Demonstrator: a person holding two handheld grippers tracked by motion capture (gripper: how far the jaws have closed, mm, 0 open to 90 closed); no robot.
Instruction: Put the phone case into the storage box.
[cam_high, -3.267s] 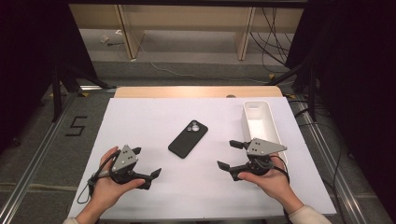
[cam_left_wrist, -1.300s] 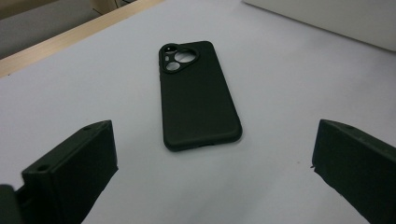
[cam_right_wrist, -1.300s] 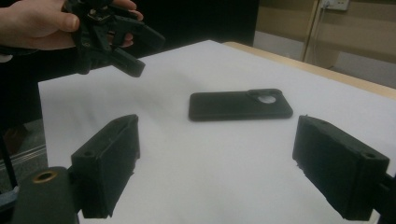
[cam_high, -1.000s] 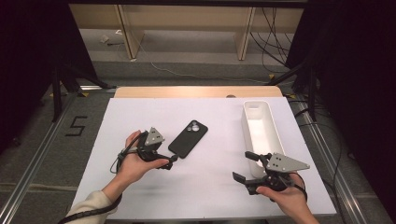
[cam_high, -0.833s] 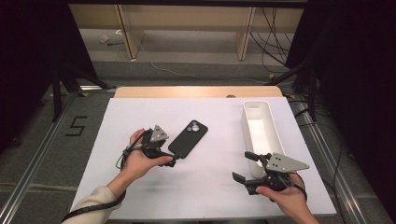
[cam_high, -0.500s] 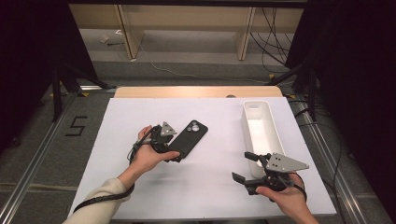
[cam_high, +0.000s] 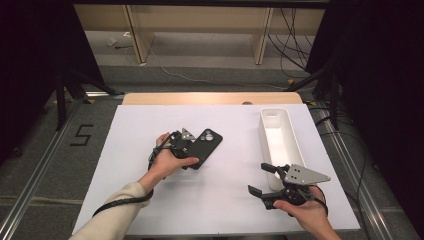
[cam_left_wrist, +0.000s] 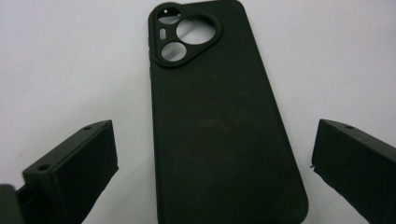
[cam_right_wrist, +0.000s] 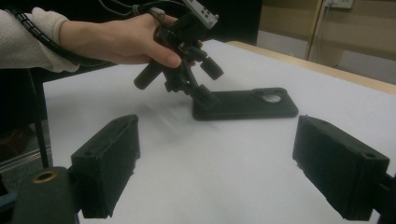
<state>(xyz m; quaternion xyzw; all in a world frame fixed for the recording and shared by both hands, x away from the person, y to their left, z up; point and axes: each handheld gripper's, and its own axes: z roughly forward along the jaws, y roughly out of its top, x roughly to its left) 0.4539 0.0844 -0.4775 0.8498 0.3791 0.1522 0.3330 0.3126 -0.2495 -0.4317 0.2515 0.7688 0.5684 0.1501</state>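
In the high view, I am bringing the left gripper (cam_high: 186, 146) in over the near end of the black phone case (cam_high: 204, 148), which is lying face down around the middle of the white counter (cam_high: 140, 125); a second ago that hand was sitting closer to the counter's left edge, so the reach for the case is nearly done. The right gripper (cam_high: 264, 182) is waiting, level, near the front right corner beside the white tray (cam_high: 276, 131).

In the left gripper view, my jaws are standing open on either side of the phone case (cam_left_wrist: 219, 126), not touching it.

In the right gripper view, its jaws are gaping with nothing between them, while the left gripper (cam_right_wrist: 196, 88) is tilting down onto the case's end.
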